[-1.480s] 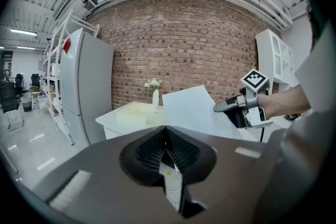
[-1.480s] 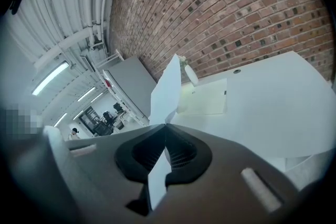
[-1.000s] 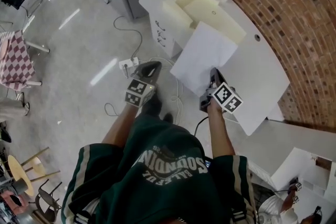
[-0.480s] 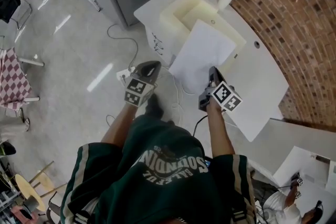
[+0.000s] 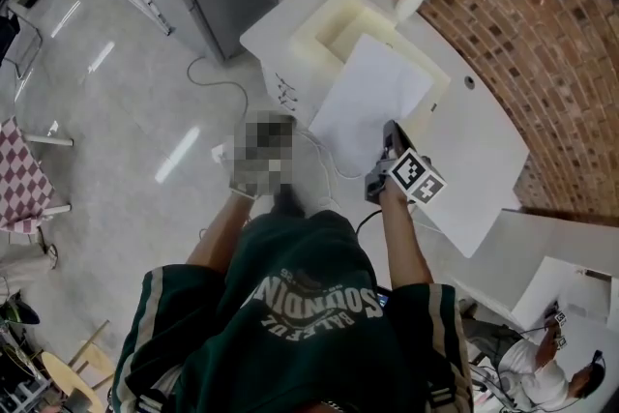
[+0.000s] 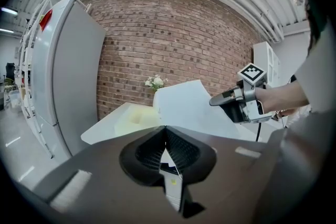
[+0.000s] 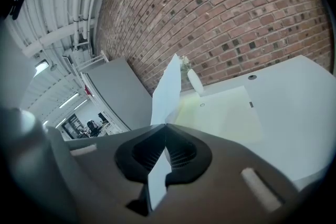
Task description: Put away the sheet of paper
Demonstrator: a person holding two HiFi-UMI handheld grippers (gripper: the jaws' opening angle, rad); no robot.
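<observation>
Jaws of the right gripper (image 7: 166, 126) are clamped on the sheet of paper (image 5: 370, 104), held up over the white counter (image 5: 488, 160) toward 12 o'clock. Left gripper (image 6: 165, 128) jaws are pressed together, empty.

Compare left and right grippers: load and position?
Load: the right gripper pinches the sheet of paper by its edge; the left gripper has nothing between its jaws. Position: the right gripper is at the white counter; the left gripper is off to its side, above the floor. Shared: both are shut and face the brick wall.
</observation>
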